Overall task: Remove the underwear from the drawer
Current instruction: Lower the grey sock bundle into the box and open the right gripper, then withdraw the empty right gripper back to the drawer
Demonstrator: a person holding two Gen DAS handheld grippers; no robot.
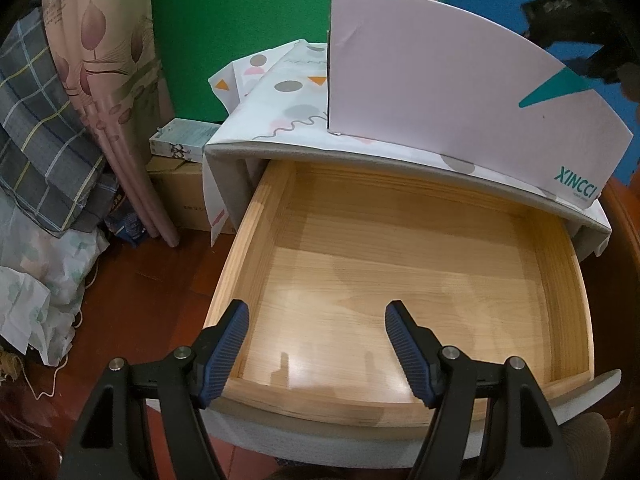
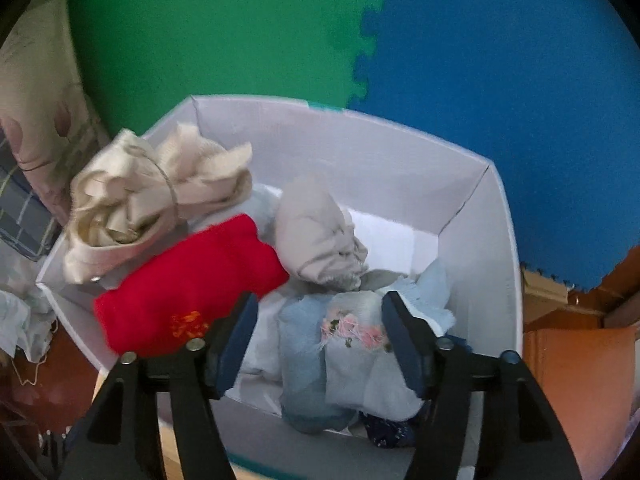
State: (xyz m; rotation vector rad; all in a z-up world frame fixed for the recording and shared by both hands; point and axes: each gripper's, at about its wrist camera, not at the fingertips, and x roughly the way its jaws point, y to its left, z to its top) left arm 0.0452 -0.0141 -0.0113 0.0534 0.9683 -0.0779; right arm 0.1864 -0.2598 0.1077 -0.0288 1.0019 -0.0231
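Beyond the left gripper (image 1: 316, 344), whose fingers (image 1: 224, 354) are standing well apart and holding nothing, the wooden drawer (image 1: 400, 280) is lying open and bare.

Between the right gripper's (image 2: 316, 344) parted fingers (image 2: 404, 344), the pale blue underwear (image 2: 352, 368) is resting loose in the white box (image 2: 480, 240), ungripped, beside red and beige pieces. Judging from this, lifting straight up should be avoiding snagging cloth.

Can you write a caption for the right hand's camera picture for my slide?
Right gripper open above a white box piled with underwear: red, beige, and pale blue with pink flowers.
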